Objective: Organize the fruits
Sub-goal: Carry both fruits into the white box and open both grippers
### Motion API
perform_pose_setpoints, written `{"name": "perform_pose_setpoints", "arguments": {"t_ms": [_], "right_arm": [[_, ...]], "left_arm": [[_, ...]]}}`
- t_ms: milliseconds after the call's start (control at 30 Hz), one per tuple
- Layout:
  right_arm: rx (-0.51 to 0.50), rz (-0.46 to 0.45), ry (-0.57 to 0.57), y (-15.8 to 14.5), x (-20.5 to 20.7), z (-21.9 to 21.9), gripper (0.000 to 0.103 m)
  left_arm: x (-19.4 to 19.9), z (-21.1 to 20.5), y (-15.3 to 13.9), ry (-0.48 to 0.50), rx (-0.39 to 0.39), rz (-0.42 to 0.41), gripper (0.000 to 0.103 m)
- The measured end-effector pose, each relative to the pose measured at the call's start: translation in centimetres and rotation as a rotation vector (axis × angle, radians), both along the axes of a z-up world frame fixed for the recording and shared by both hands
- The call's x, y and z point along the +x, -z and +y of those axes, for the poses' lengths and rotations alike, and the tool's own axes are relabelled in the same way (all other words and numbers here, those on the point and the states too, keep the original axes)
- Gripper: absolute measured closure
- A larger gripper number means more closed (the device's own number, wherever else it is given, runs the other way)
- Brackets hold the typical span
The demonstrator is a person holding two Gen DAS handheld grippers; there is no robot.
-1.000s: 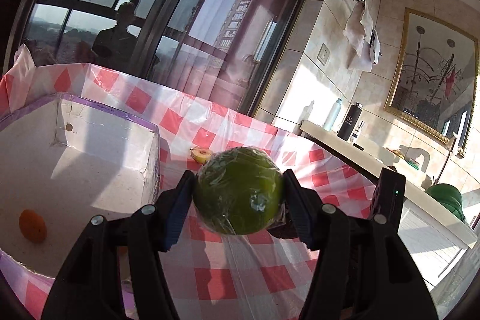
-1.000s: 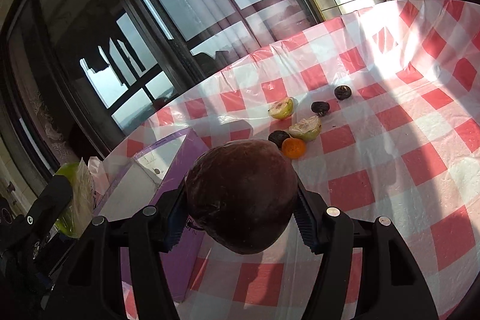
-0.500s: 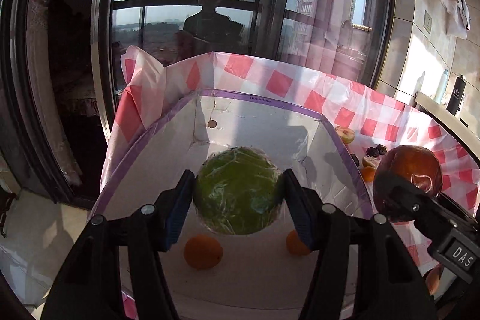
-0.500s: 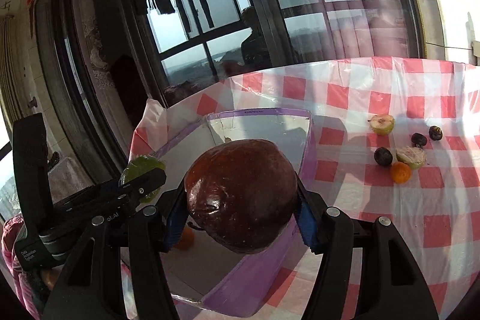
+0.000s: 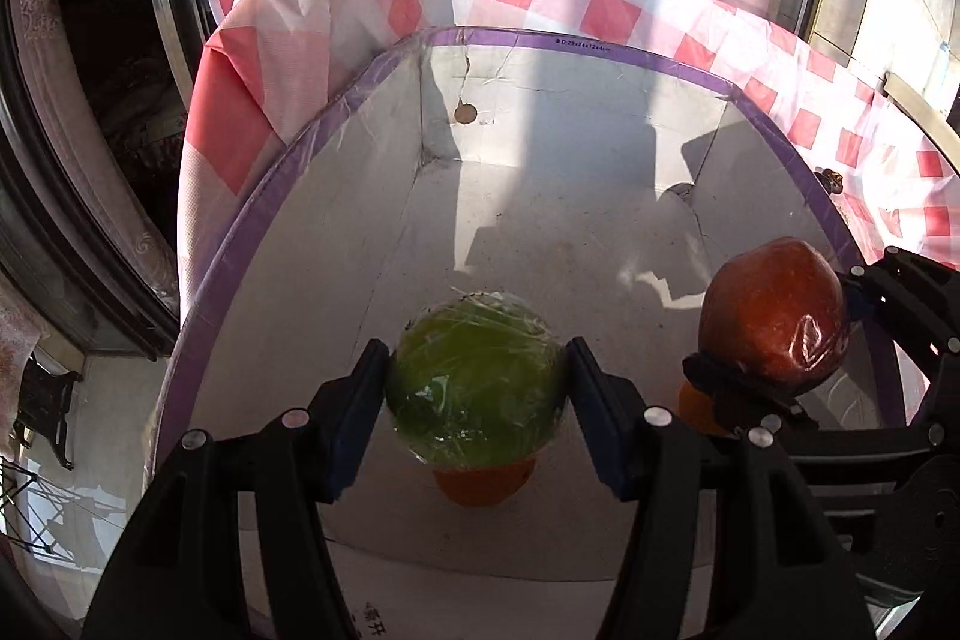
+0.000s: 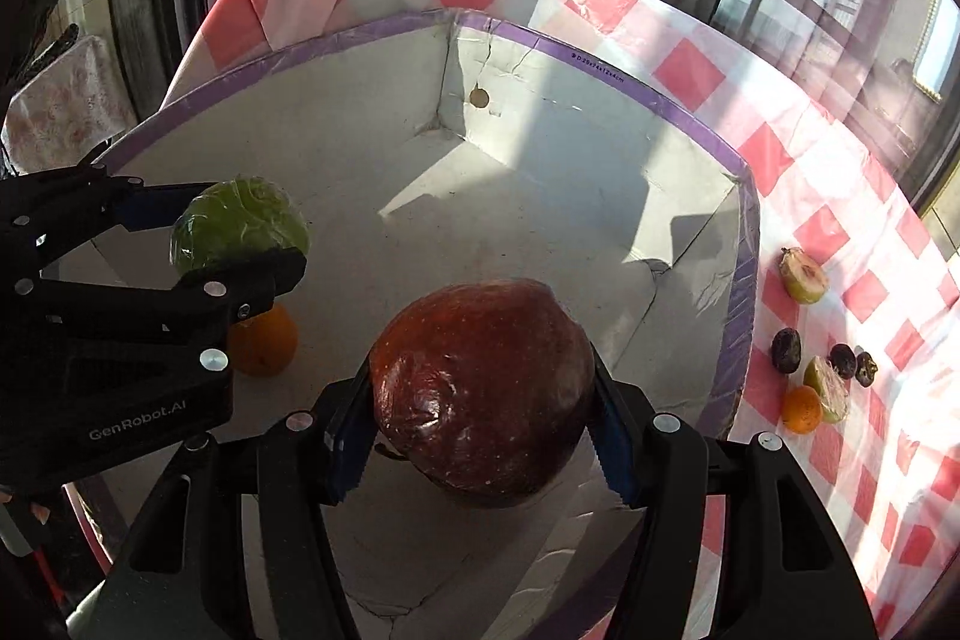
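My left gripper (image 5: 477,394) is shut on a green fruit wrapped in clear film (image 5: 477,379), held above the floor of a white box with a purple rim (image 5: 576,40). My right gripper (image 6: 480,394) is shut on a dark red fruit in film (image 6: 480,388), also over the box (image 6: 600,67). Each gripper shows in the other's view: the red fruit (image 5: 774,313) to the right, the green fruit (image 6: 240,223) to the left. An orange (image 5: 483,481) lies on the box floor under the green fruit, and an orange (image 6: 264,340) shows beneath the left gripper.
The box sits on a red-and-white checked cloth (image 6: 690,70). Right of the box lie several small fruits: a cut pale one (image 6: 803,275), dark round ones (image 6: 786,349), an orange (image 6: 801,409) and a cut green piece (image 6: 828,388). Dark window frames stand behind the table.
Both grippers swung from the checked cloth to the left and tilted down over the box, each still holding its fruit. They now hang side by side above the box floor.
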State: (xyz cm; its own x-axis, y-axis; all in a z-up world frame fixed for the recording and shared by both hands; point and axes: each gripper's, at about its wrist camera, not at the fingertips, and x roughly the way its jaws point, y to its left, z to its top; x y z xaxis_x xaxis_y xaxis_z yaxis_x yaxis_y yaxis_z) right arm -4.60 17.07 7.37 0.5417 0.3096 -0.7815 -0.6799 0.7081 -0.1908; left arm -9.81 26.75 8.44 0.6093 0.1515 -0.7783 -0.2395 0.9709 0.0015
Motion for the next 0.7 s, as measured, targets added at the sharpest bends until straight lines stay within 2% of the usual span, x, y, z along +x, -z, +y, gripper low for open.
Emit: {"name": "perform_pose_setpoints", "arguments": {"t_ms": [100,200,267,333,400,467,700], "right_arm": [[-0.076,0.022,0.001,0.52,0.28,0.67,0.042],[-0.107,0.037,0.008,0.81,0.34,0.88,0.042],[-0.097,0.042,0.008,0.7,0.29,0.84,0.042],[-0.094,0.045,0.01,0.61,0.34,0.9,0.037],[-0.09,0.043,0.011,0.48,0.28,0.84,0.034],[-0.084,0.04,0.013,0.38,0.35,0.82,0.032],[-0.04,0.033,0.027,0.0,0.55,0.4,0.033]], "left_arm": [[0.44,-0.16,0.29,0.017,0.008,0.049,0.043],[0.56,-0.23,0.47,0.028,0.003,0.068,0.043],[0.48,-0.21,0.28,0.028,-0.003,0.059,0.042],[0.48,-0.11,0.22,0.013,-0.001,0.057,0.037],[0.38,-0.09,-0.08,0.007,-0.006,0.047,0.028],[0.29,-0.04,-0.27,-0.002,0.002,0.041,0.024],[0.13,0.19,-0.47,-0.019,-0.022,0.023,0.02]]}}
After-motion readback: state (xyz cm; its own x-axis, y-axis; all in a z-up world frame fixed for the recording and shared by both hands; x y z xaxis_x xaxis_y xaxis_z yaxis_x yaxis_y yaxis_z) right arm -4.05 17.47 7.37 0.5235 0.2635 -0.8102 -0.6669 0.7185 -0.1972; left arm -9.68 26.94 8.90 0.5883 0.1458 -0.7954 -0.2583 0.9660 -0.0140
